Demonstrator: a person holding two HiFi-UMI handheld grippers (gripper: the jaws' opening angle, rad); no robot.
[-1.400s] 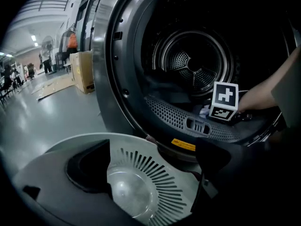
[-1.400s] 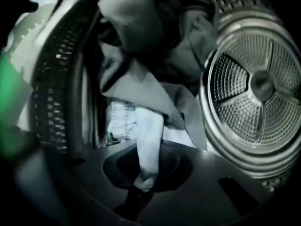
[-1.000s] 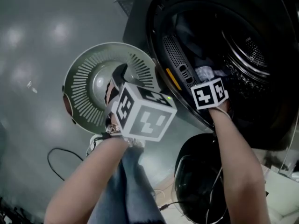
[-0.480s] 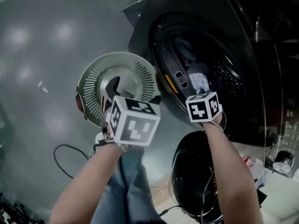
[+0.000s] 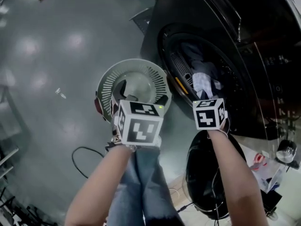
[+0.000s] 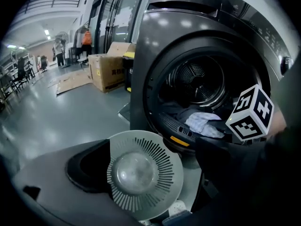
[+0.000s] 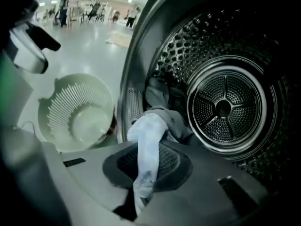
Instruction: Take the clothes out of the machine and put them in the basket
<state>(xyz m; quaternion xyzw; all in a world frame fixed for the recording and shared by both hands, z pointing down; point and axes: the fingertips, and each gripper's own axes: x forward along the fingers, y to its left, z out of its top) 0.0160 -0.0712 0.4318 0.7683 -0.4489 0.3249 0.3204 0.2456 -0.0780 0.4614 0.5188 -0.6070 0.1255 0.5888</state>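
Pale cloth, one piece, is pinched in the right gripper's closed fingers and trails out of the single machine's drum, beside at least two darker garments. Fingers of the left gripper stand apart above the one basket on the floor

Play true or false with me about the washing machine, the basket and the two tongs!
1. The basket has clothes in it. False: it is empty.
2. The right tongs are shut on a pale cloth. True.
3. The machine has its door closed. False: the door hangs open, and dark clothes lie in the drum.
4. The left tongs hold nothing. True: they are open and empty.
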